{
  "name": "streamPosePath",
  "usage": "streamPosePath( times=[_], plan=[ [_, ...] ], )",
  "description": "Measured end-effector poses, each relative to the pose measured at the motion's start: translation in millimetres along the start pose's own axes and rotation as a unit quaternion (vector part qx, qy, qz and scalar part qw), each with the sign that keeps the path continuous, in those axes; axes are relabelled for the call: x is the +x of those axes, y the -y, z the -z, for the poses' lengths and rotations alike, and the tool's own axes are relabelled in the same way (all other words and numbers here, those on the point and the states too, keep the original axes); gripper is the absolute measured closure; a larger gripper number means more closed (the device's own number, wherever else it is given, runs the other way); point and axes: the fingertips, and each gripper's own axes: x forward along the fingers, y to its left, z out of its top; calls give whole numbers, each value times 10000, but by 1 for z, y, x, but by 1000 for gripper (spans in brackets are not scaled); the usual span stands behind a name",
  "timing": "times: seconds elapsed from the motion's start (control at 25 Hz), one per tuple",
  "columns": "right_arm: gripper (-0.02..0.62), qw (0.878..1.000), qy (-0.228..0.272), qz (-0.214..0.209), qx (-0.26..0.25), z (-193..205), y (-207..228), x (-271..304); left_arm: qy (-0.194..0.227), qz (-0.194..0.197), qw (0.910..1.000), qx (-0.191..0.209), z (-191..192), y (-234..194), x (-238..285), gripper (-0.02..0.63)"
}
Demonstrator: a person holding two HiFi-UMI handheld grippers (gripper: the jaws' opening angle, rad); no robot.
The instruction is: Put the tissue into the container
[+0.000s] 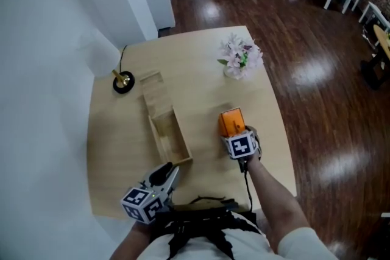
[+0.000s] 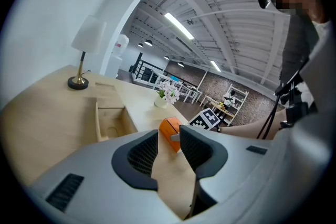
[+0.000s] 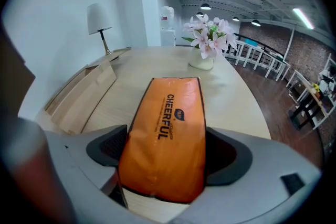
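Observation:
An orange tissue pack (image 1: 231,121) lies lengthwise between the jaws of my right gripper (image 1: 233,131), which is shut on it just above the table, right of centre. In the right gripper view the tissue pack (image 3: 165,134) fills the gap between both pads of that gripper (image 3: 165,153). The container, an open wooden box (image 1: 153,131) with its lid laid back, sits to the left of the pack. My left gripper (image 1: 168,175) hovers near the table's front edge, by the box's near end. It is open and empty, as the left gripper view (image 2: 169,153) shows.
A vase of pale flowers (image 1: 241,58) stands at the table's far right. A lamp with a brass base (image 1: 123,82) stands at the far left beside the box lid. The light wooden table (image 1: 201,82) ends close in front of me; dark floor lies to the right.

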Motion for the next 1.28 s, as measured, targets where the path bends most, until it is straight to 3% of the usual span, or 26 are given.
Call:
streamPosePath(
  times=[0.2,0.4,0.88,1.28],
  plan=[
    [153,9998,145,135,4,-5,3,-8,25,-6,10000,-24,0,-3,-2,485],
    [156,9993,327,7,184,-11,1,-20,85,-43,9999,35,1,-8,-5,485],
    [160,9942,1048,218,60,-59,-11,-72,223,54,9997,5,-4,-11,-19,485],
    [161,9890,1466,53,-173,-102,-68,-98,373,74,9993,15,-7,-26,-46,485]
  ],
)
